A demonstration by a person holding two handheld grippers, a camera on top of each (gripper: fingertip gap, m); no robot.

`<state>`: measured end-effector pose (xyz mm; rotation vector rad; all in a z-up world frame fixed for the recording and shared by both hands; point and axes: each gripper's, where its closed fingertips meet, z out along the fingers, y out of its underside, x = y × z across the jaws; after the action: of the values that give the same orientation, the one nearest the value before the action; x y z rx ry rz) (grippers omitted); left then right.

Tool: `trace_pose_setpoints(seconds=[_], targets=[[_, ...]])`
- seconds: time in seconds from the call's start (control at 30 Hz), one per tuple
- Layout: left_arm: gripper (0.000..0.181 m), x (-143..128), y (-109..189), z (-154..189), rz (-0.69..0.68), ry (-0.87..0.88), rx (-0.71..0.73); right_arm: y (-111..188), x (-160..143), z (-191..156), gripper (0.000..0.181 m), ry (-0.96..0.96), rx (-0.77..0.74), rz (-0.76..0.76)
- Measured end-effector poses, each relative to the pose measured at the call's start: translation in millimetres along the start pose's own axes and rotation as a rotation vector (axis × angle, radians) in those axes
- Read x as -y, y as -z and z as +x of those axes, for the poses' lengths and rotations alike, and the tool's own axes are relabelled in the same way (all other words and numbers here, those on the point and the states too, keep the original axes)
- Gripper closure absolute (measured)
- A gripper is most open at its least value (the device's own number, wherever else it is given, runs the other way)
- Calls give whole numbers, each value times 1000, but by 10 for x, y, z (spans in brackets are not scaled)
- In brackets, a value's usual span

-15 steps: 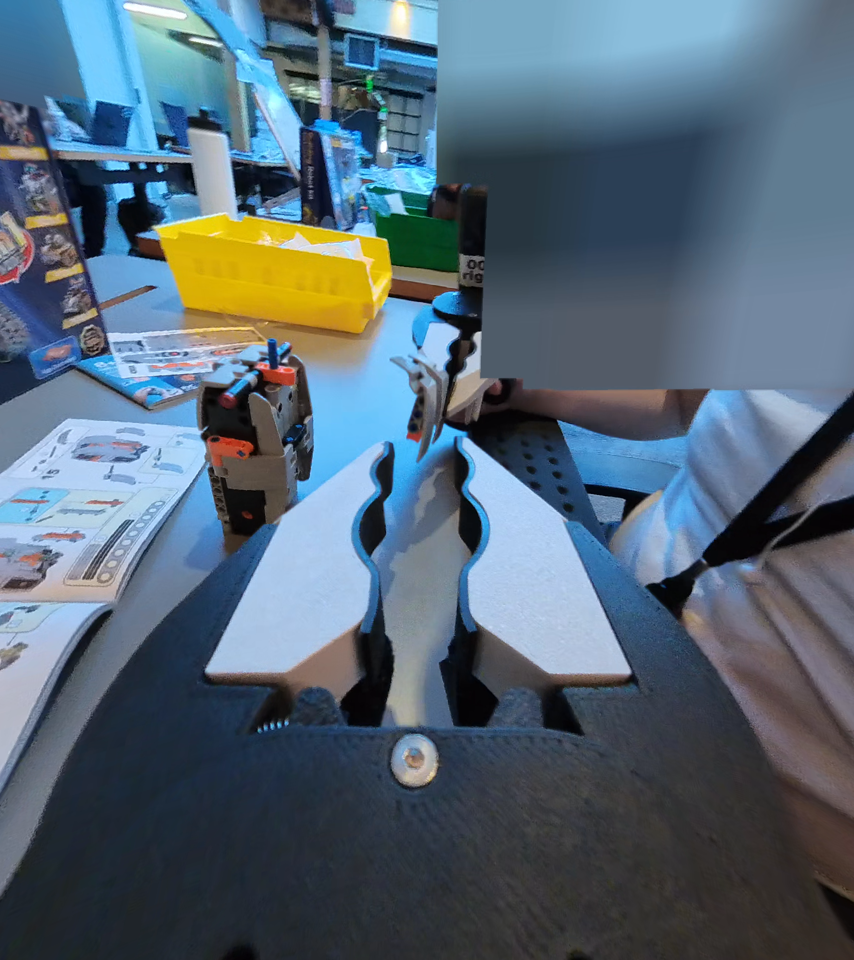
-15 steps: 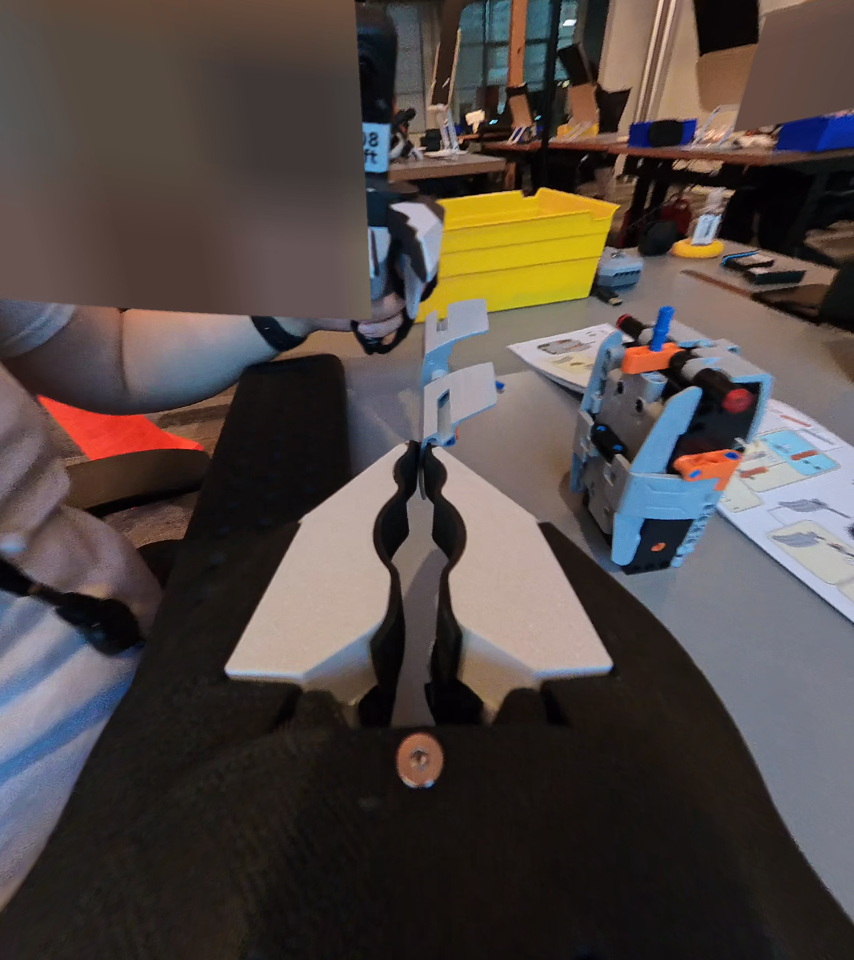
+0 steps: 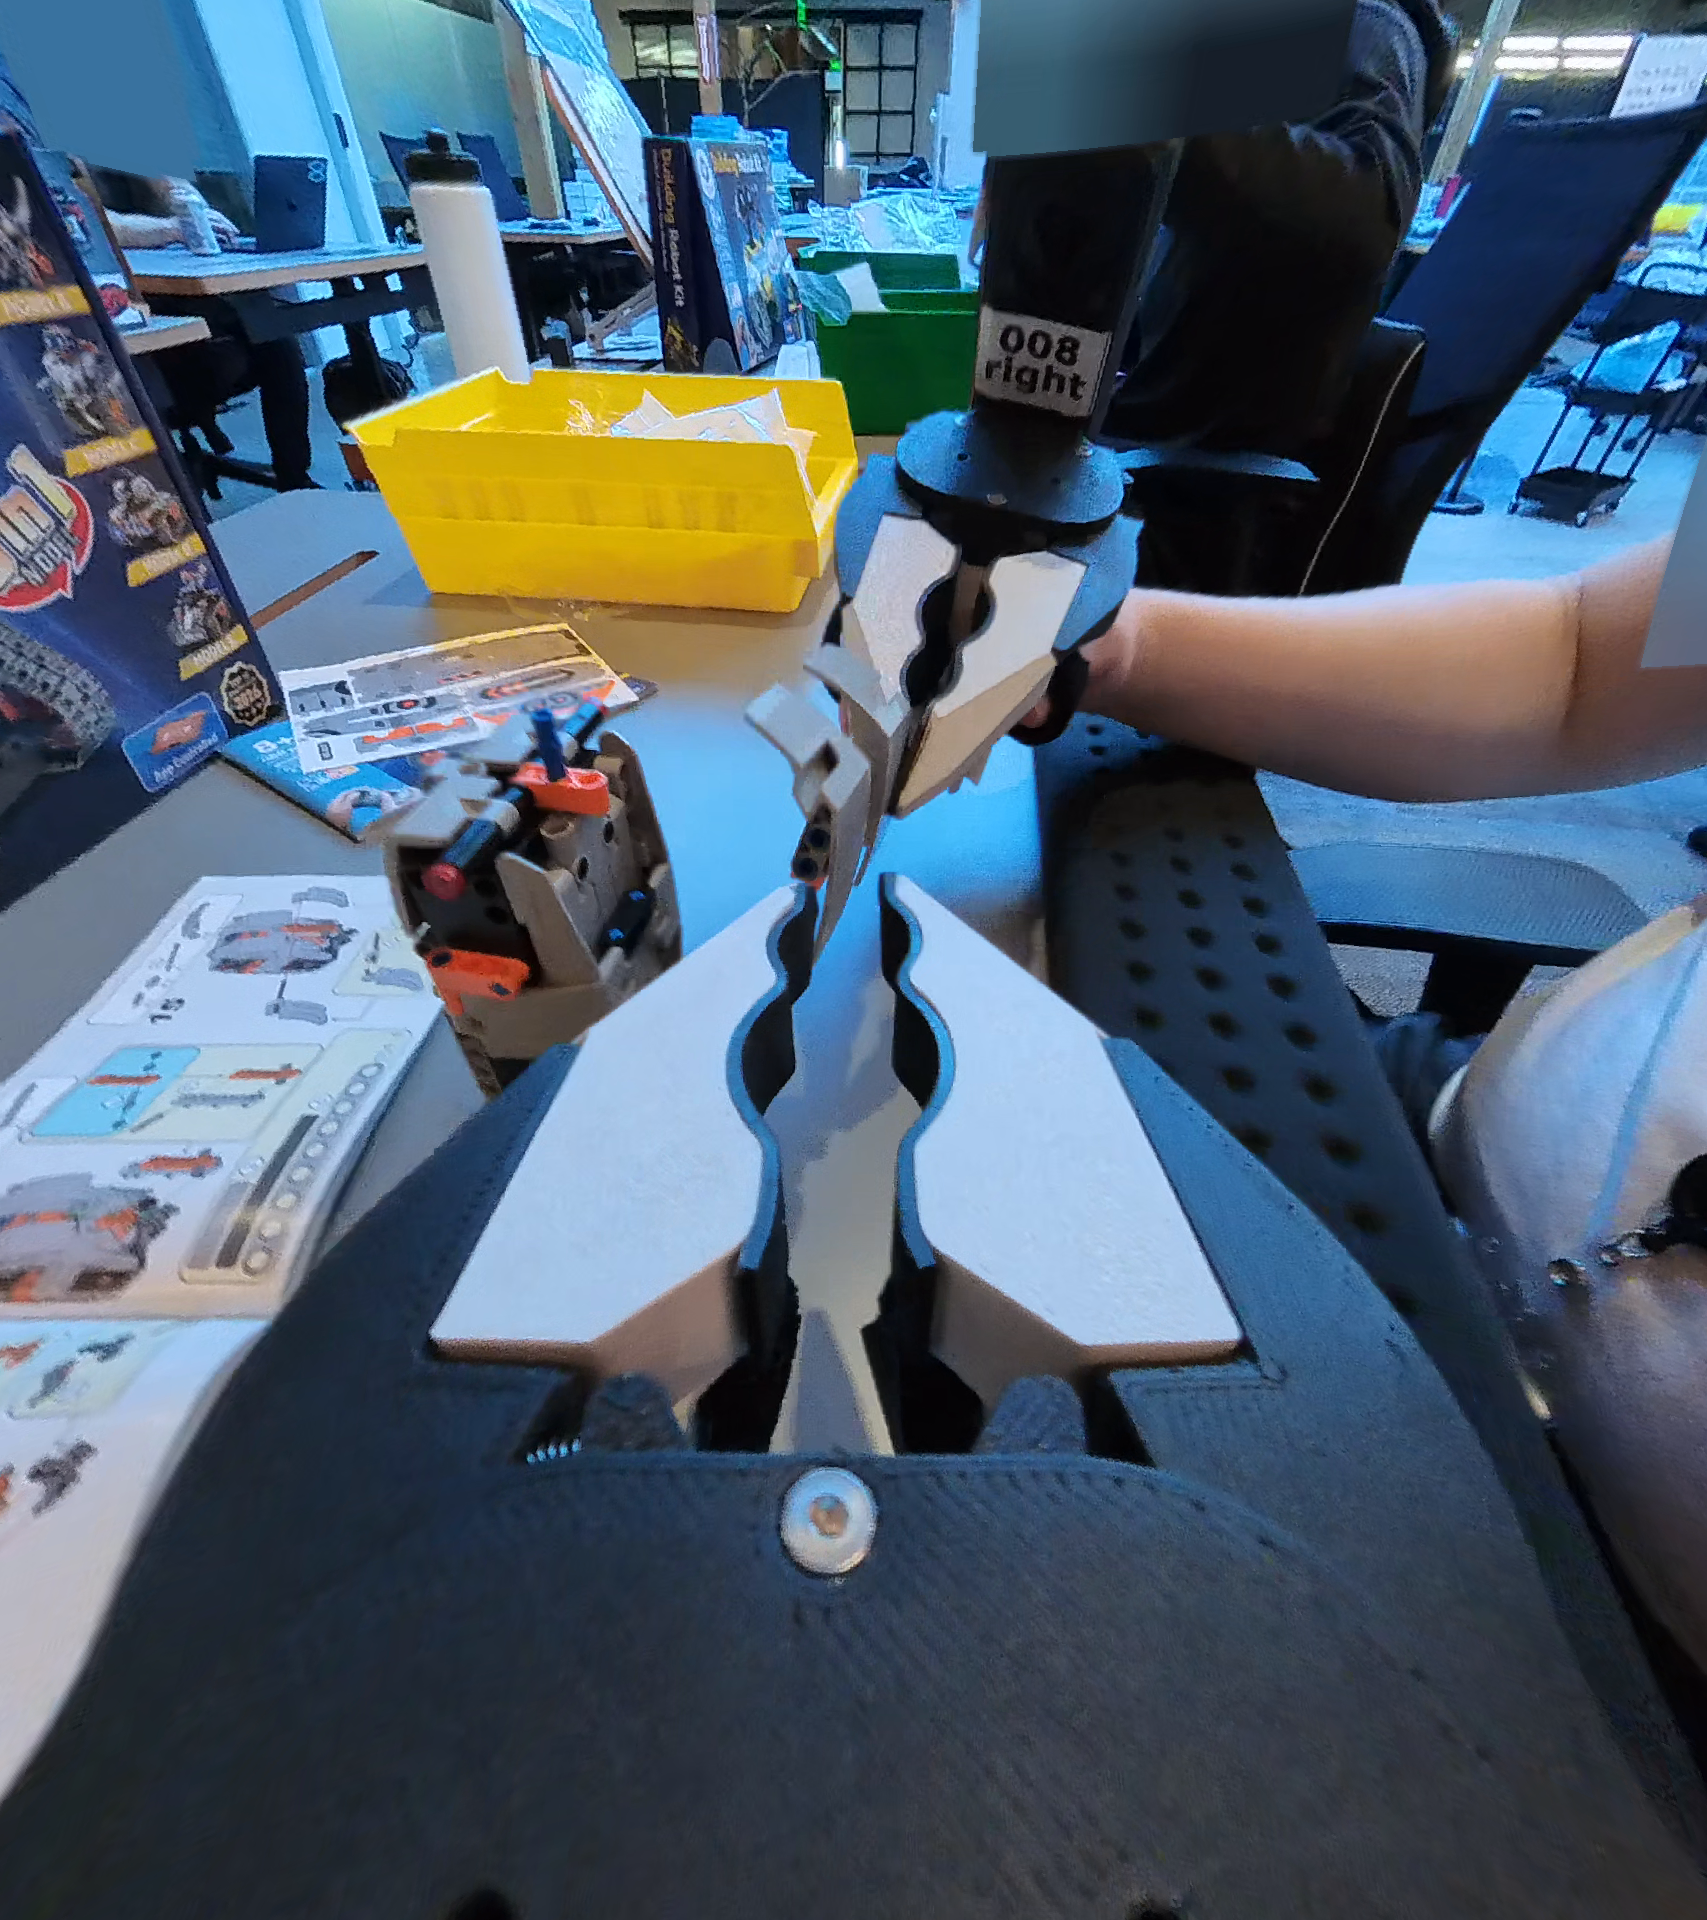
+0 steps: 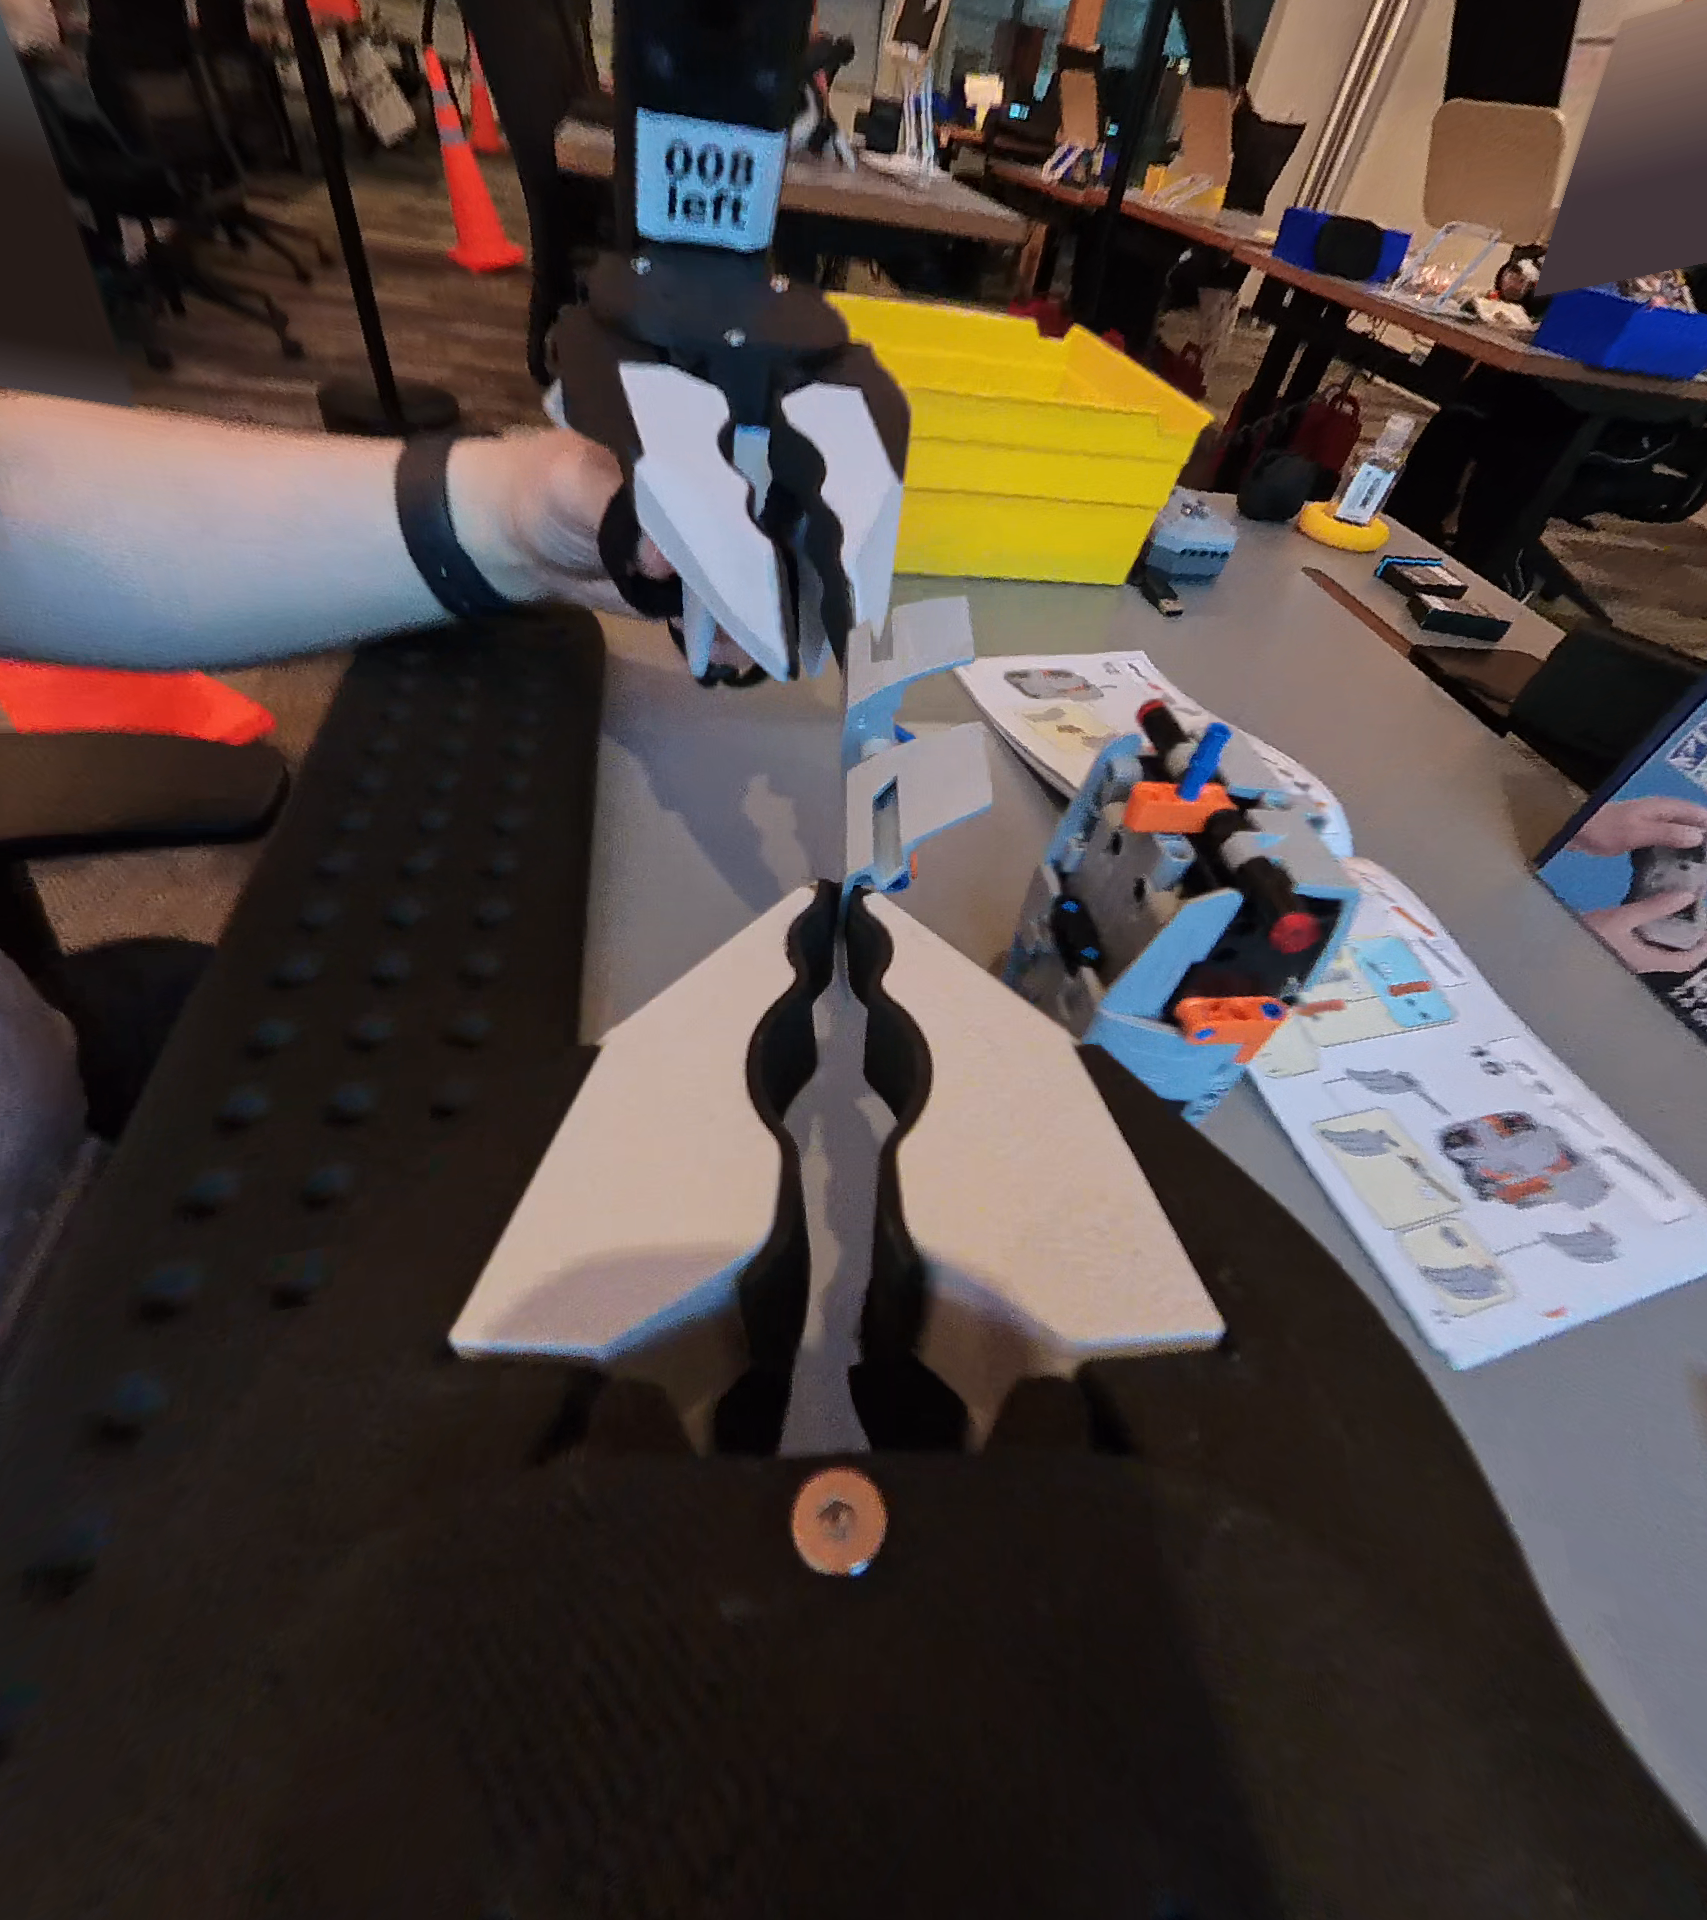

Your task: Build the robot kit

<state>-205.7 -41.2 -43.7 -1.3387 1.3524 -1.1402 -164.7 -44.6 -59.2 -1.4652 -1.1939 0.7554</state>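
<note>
Yellow bin point(image 3: 610, 520) holds clear bags; right gripper point(image 4: 841, 902) pinches grey panel piece point(image 4: 916, 774); left gripper point(image 3: 847, 902) parted, empty.

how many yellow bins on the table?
1. The yellow bin sits at the table's far side, beyond the grey brick model and the instruction booklet. Others may be hidden behind the grippers.

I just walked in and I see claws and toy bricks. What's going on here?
A person holds a gripper in each hand over a grey table. The right gripper is shut on a small grey brick piece, held up in the air. The left gripper is open, its tips right beside that piece. A half-built brick model stands on the table next to an open instruction booklet. A yellow bin sits farther back.
</note>
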Motion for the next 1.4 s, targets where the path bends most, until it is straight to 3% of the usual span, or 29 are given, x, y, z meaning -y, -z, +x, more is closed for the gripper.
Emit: trace_pose_setpoints(seconds=[0.23, 0.77, 1.07, 1.4], targets=[[174, -4, -109, -254, -19, -38, 31, -62, -125, 264, 181, 59, 9, -93], [178, -165, -180, -398, -51, -67, 116, -144, -164, 326, 181, 56, 53, -91], [180, -154, -187, -491, -44, -75, 173, -110, -160, 453, 173, 87, -56, -70], [179, -68, -212, -500, -6, -62, 188, 0, -17, 496, 181, 63, -127, 5]])
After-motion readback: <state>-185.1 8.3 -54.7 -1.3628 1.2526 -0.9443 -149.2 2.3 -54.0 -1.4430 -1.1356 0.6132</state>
